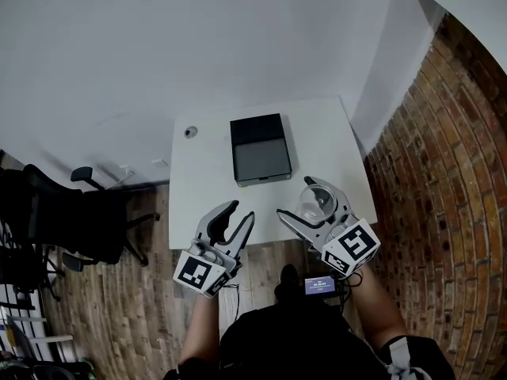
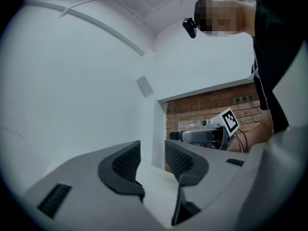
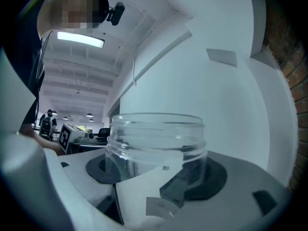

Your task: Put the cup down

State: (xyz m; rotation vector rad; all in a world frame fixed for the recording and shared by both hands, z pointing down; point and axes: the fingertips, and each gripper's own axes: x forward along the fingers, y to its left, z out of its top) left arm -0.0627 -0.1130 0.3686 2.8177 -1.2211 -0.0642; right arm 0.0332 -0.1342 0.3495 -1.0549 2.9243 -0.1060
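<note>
A clear plastic cup (image 1: 317, 202) stands upright between the jaws of my right gripper (image 1: 301, 199), over the front right part of the white table (image 1: 214, 172). In the right gripper view the cup (image 3: 156, 138) fills the space between the dark pads, and the right gripper (image 3: 156, 173) is shut on it. I cannot tell whether its base touches the table. My left gripper (image 1: 242, 210) hovers at the table's front edge, left of the cup, open and empty. In the left gripper view its jaws (image 2: 152, 160) stand a little apart, with the cup (image 2: 195, 125) beyond them.
A flat black and grey box (image 1: 260, 149) lies at the middle back of the table, with a small round grey object (image 1: 190, 131) at the back left. A black office chair (image 1: 71, 212) stands to the left on the wooden floor. A brick wall (image 1: 444, 172) runs along the right.
</note>
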